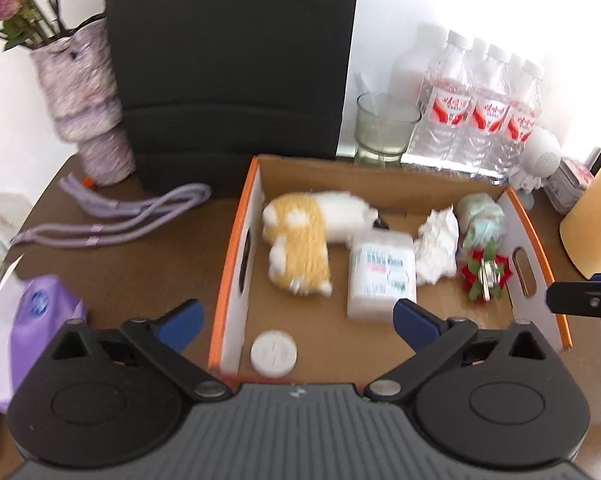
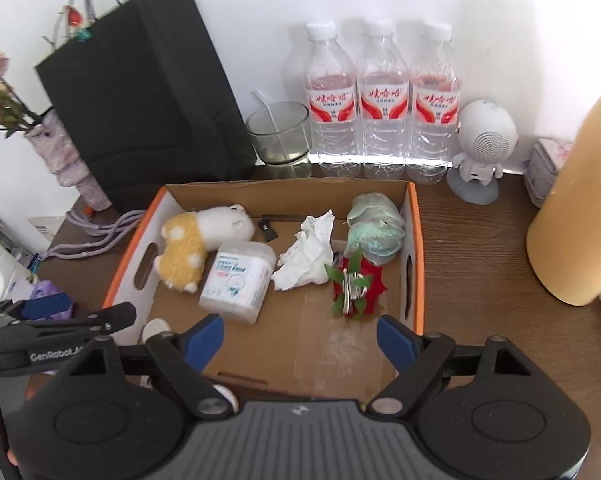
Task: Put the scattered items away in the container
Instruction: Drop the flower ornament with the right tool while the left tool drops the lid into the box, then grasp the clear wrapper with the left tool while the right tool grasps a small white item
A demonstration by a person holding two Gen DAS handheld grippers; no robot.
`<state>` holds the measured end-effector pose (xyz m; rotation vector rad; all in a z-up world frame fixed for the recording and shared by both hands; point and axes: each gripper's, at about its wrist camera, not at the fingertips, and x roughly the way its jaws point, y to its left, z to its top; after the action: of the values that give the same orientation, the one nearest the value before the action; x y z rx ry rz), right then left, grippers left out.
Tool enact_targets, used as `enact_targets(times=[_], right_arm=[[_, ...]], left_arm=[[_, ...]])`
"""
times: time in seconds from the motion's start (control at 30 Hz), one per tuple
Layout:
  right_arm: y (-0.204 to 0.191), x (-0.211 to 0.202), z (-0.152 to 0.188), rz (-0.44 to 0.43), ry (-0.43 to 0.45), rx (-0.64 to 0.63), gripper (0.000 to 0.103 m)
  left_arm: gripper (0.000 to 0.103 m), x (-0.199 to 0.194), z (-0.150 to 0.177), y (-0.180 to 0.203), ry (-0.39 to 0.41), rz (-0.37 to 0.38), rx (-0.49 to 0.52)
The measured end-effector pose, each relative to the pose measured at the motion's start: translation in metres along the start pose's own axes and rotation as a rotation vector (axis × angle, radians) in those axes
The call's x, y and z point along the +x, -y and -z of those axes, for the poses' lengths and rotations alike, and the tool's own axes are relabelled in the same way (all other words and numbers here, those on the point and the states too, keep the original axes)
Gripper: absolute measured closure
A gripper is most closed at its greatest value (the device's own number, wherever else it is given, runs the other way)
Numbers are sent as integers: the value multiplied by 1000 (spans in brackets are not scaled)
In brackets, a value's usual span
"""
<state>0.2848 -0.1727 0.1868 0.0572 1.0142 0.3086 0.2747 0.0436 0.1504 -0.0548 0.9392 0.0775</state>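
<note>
My left tool (image 1: 298, 326) stood wide open over the near left corner of the cardboard box (image 1: 232, 264), nothing between the pads. My right tool (image 2: 300, 340) was also open and empty, over the box's near edge. Both were tilted down into the box, probably just clear of a drop.

Just below the left tool a white round cap (image 1: 273, 354) lay flat on the box floor, near corner. Ahead of it: the plush toy (image 1: 300, 240) against the left wall, the cotton swab tub (image 1: 381, 278) beside it, then crumpled tissue (image 1: 438, 246), a pale green wad (image 1: 482, 220) and the red-green flower clip (image 1: 484, 276) by the right wall. Everything sat spread out, nothing stacked, so room was left.

Left of the left tool, outside the box on the bench (image 1: 140, 264), a purple packet (image 1: 40, 320) and, further off, a lilac cord (image 1: 120, 220) remained loose; I judged those next. Bottles (image 2: 380, 100), glass (image 2: 278, 132) and black bag (image 2: 148, 100) beyond the box looked like fixtures, not clutter.
</note>
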Motion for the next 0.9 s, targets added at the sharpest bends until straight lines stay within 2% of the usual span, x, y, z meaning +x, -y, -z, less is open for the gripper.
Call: enact_targets(times=[0.1,0.17,0.23,0.3,0.33,0.37,0.4,0.43,0.53,0.63,0.73,0.83,0.9], right_arm=[[-8,-15,17,21,35,-23,16],[-17,-26,32,39,97,-54,16],[-26,-45,54,58,262,-109,16],[-29,-72,90,48,528,-157,16],[-28,-82,111,13,648,-191,15],[-28,-87,128,-22,722,-222,9],[-28,-90,140,-32,753,-240,6],[-29,-91,147,-25,760,-248,6],[-30,-90,156,-5,750,-253,6],[-22,-91,168,10,715,-196,6],[-8,-86,213,-5,640,-109,6],[5,-77,280,-29,576,-77,7],[11,-76,320,-6,551,-56,10]], left_arm=[[0,-23,10,3,45,-5,3],[0,-45,22,5,143,14,-6],[0,-70,45,8,308,87,1],[0,-86,78,10,497,160,24],[0,-92,95,11,585,176,31],[0,-95,109,12,651,182,43],[0,-97,119,15,686,180,56],[0,-98,124,18,695,174,66],[0,-96,127,21,654,164,71],[0,-101,145,20,625,155,63],[0,-100,194,12,564,140,63],[0,-91,259,6,462,216,47],[0,-88,295,4,411,249,29]])
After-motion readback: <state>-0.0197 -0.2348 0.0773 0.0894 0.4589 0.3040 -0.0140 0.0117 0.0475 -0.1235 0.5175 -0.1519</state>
